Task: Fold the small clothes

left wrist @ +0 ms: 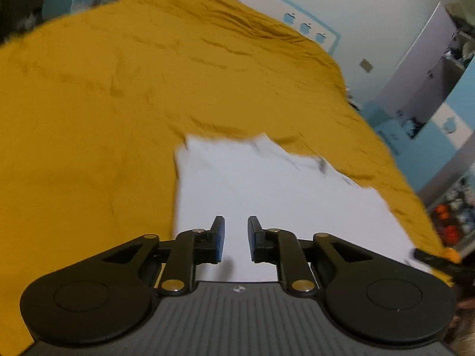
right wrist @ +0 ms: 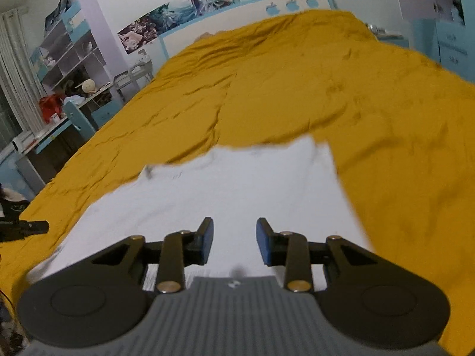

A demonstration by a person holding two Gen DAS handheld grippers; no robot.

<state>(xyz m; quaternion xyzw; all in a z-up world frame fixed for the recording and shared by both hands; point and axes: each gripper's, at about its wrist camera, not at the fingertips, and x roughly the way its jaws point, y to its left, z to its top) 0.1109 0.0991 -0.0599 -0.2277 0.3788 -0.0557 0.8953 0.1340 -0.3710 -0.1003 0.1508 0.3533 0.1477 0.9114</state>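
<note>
A white garment point(left wrist: 267, 187) lies flat on the mustard-yellow bedspread point(left wrist: 89, 103), with small dark marks near its far edge. My left gripper point(left wrist: 236, 237) is open and empty, just above the garment's near part. The right wrist view shows the same white garment point(right wrist: 237, 190) on the bedspread point(right wrist: 326, 89). My right gripper point(right wrist: 234, 241) is open and empty, above the garment's near edge. The other gripper's black tip point(right wrist: 26, 227) shows at the far left of the right wrist view, and likewise a black tip point(left wrist: 430, 256) at the far right of the left wrist view.
A headboard with blue apple shapes point(right wrist: 291, 4) stands at the bed's far end. Shelves and a cluttered desk point(right wrist: 68, 89) stand left of the bed. A blue cabinet point(right wrist: 451, 44) stands on the right. Posters point(right wrist: 178, 14) hang on the wall.
</note>
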